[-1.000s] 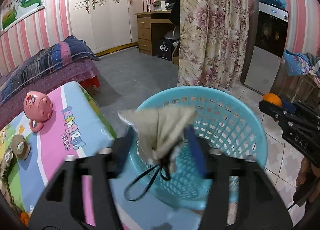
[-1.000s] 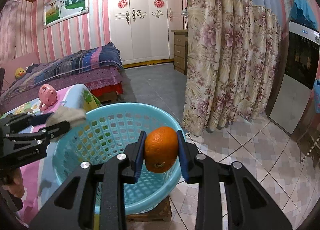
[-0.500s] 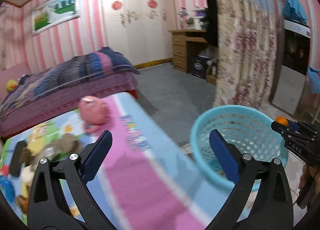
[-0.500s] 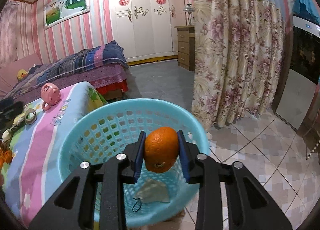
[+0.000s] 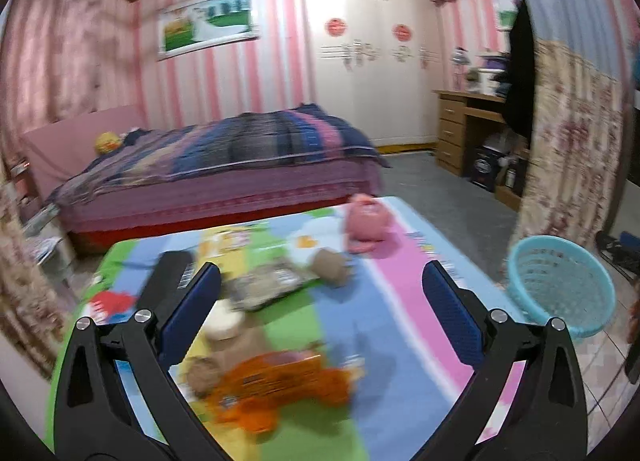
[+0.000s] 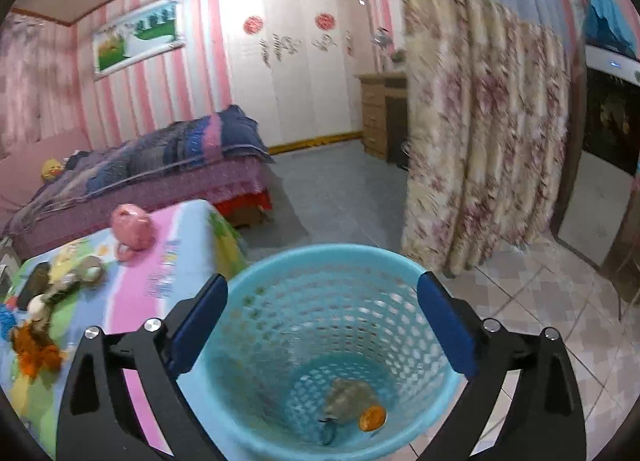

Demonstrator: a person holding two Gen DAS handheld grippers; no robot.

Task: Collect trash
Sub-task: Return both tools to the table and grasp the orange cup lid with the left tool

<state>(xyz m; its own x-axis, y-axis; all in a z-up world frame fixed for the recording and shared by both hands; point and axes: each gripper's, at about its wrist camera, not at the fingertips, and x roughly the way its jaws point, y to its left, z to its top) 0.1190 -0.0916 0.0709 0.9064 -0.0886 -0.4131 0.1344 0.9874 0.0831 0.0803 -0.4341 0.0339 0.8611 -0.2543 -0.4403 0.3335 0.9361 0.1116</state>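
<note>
A light blue plastic basket (image 6: 280, 273) stands on the floor beside a colourful table; it also shows in the left wrist view (image 5: 560, 285). Inside it lie an orange (image 6: 372, 417) and a grey crumpled mask (image 6: 348, 399). My right gripper (image 6: 322, 325) is open and empty, right above the basket's mouth. My left gripper (image 5: 320, 313) is open and empty above the table (image 5: 400, 301). Under it lie an orange wrapper (image 5: 276, 385), a brown crumpled lump (image 5: 330, 267), a flat packet (image 5: 268, 287) and a roll of tape (image 5: 222, 321).
A pink piggy bank (image 5: 366, 221) stands at the table's far edge, a black flat device (image 5: 168, 277) at its left. A bed (image 5: 224, 173) lies beyond. A floral curtain (image 6: 480, 133) hangs right of the basket, a wooden desk (image 5: 468, 129) behind.
My left gripper dropped the mask into the basket and swung left over the table. My right gripper opened; the orange fell into the basket.
</note>
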